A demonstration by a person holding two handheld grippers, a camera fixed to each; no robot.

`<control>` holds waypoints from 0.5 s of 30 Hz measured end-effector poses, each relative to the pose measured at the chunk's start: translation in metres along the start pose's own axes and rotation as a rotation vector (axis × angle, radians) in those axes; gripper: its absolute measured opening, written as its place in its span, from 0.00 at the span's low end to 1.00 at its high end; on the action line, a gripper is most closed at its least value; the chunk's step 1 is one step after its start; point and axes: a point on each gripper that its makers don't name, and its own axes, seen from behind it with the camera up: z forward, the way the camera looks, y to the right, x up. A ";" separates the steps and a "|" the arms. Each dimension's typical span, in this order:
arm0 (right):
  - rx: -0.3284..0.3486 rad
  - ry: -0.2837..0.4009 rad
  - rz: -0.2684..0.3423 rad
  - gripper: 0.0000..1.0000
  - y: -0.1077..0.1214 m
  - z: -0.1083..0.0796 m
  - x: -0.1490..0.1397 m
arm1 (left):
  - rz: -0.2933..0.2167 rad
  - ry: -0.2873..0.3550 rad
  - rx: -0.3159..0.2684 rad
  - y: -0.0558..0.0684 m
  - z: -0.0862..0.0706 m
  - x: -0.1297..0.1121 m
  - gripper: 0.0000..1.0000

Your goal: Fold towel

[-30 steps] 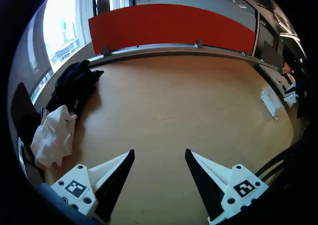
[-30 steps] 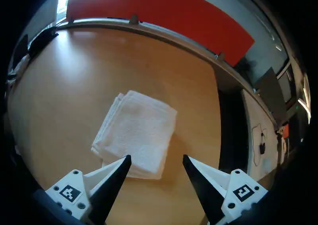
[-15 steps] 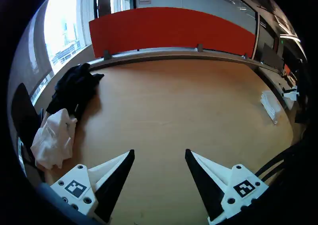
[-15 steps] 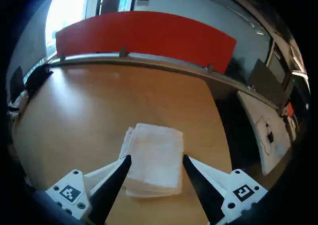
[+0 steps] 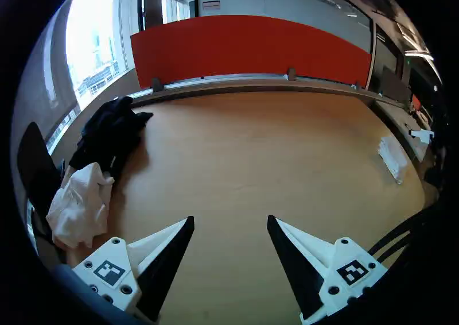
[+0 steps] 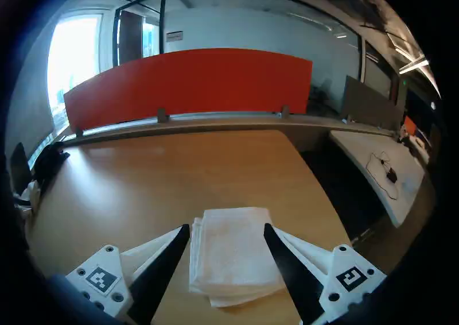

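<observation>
A white towel (image 6: 235, 253), folded into a thick square stack, lies flat on the wooden table (image 6: 172, 175). My right gripper (image 6: 225, 236) is open, its fingers standing either side of the stack without pressing it. The same folded towel (image 5: 393, 157) appears small at the table's right edge in the left gripper view. My left gripper (image 5: 229, 227) is open above bare table (image 5: 252, 153), with nothing between its fingers.
A crumpled white cloth (image 5: 80, 204) and a heap of black clothing (image 5: 109, 130) lie at the table's left side. A red divider panel (image 5: 252, 46) runs along the far edge. A second desk with cables (image 6: 384, 175) stands to the right across a gap.
The right gripper view has tilted up and swung round, so the folded towel now sits low between its fingers. The left gripper has barely moved.
</observation>
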 end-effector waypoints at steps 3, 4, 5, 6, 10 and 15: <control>0.001 0.006 0.006 1.00 -0.003 0.001 0.000 | -0.004 0.008 0.010 -0.002 0.001 0.003 0.94; 0.000 0.008 0.007 1.00 -0.003 0.001 0.001 | -0.008 0.013 0.016 -0.003 0.002 0.005 0.94; -0.001 0.010 0.008 1.00 -0.004 0.002 0.001 | -0.011 0.017 0.020 -0.004 0.002 0.006 0.94; -0.001 0.011 0.010 1.00 -0.005 0.002 0.001 | -0.017 0.024 0.028 -0.006 0.003 0.008 0.94; -0.002 0.021 0.019 1.00 -0.008 0.003 0.003 | -0.053 0.077 0.075 -0.016 0.004 0.023 0.94; -0.003 0.038 0.032 1.00 -0.011 0.003 0.006 | -0.088 0.181 0.135 -0.029 0.001 0.051 0.94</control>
